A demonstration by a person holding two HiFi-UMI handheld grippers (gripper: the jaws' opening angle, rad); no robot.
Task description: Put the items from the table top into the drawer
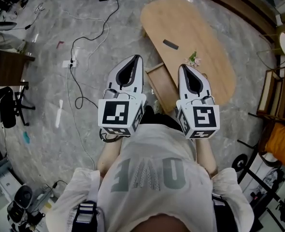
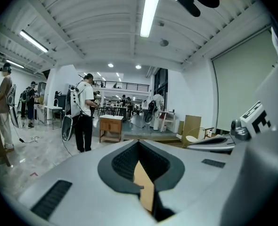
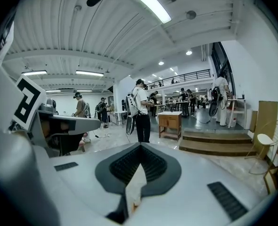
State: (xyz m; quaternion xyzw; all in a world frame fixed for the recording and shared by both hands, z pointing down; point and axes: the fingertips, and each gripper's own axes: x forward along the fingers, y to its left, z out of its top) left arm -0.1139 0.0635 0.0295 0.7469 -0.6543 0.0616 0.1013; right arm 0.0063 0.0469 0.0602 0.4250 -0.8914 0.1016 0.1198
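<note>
In the head view a light wooden oval table [image 1: 207, 47] stands ahead of me. Its drawer [image 1: 163, 85] is pulled out at the near left side. On the top lie a flat black item [image 1: 170, 44] and a small sprig of flowers [image 1: 194, 59]. My left gripper [image 1: 135, 58] is held over the floor, just left of the drawer. My right gripper [image 1: 183, 66] hovers over the table's near edge, close to the flowers. Both are shut and hold nothing. In the gripper views the left gripper [image 2: 139, 141] and the right gripper [image 3: 140, 145] point level into the room.
Black cables and a white power strip [image 1: 68, 63] lie on the grey floor at the left. Chairs and frames [image 1: 277, 96] crowd the right side. Several people [image 2: 85, 112] stand further off, by a small wooden cabinet [image 3: 170, 124] and low steps [image 3: 214, 142].
</note>
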